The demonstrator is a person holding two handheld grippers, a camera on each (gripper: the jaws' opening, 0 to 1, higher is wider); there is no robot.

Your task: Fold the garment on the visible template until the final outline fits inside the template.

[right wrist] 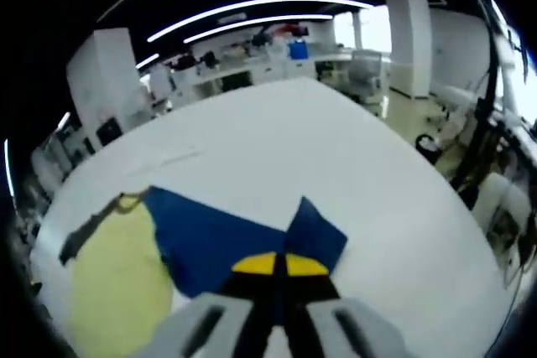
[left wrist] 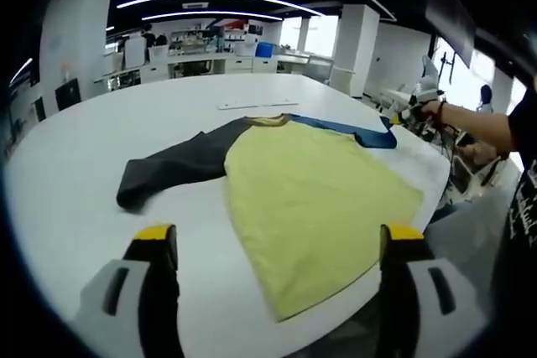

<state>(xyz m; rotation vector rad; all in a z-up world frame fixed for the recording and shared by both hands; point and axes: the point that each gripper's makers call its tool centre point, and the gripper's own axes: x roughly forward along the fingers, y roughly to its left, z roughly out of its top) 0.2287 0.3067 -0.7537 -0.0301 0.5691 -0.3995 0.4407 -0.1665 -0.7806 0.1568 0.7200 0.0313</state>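
- Garment (left wrist: pixel 315 194) first: it lies flat on the white table (left wrist: pixel 75 199), yellow body toward your near right edge, collar toward the far side, with a dark grey sleeve (left wrist: pixel 172 165) stretched out to the left and a blue sleeve (left wrist: pixel 352 130) running out to the right.
- Your right gripper (right wrist: pixel 279 267) is clenched on the blue sleeve; in the right gripper view the yellow tips meet with the blue cloth (right wrist: pixel 243 245) bunched between them, a folded corner standing up just beyond the jaws.
- From the left gripper view, that same gripper (left wrist: pixel 403 115) sits at the far right end of the blue sleeve, with your hand (left wrist: pixel 432 111) behind it.
- Your left gripper (left wrist: pixel 277 245) is released: its jaws stand wide apart, holding nothing, hovering above the near edge of the table with the yellow hem between them in the picture.
- The relation that matters: the blue sleeve's long axis runs from the collar out to the right, so the fold most likely goes leftward, across onto the yellow body.
- The grey sleeve lies nearer your left gripper, its cuff just beyond the left jaw, so that side looks like yours to take with the left.
- I cannot make out a template outline on the table; a thin pale strip (left wrist: pixel 256 105) lies beyond the collar, and I cannot tell what it is.
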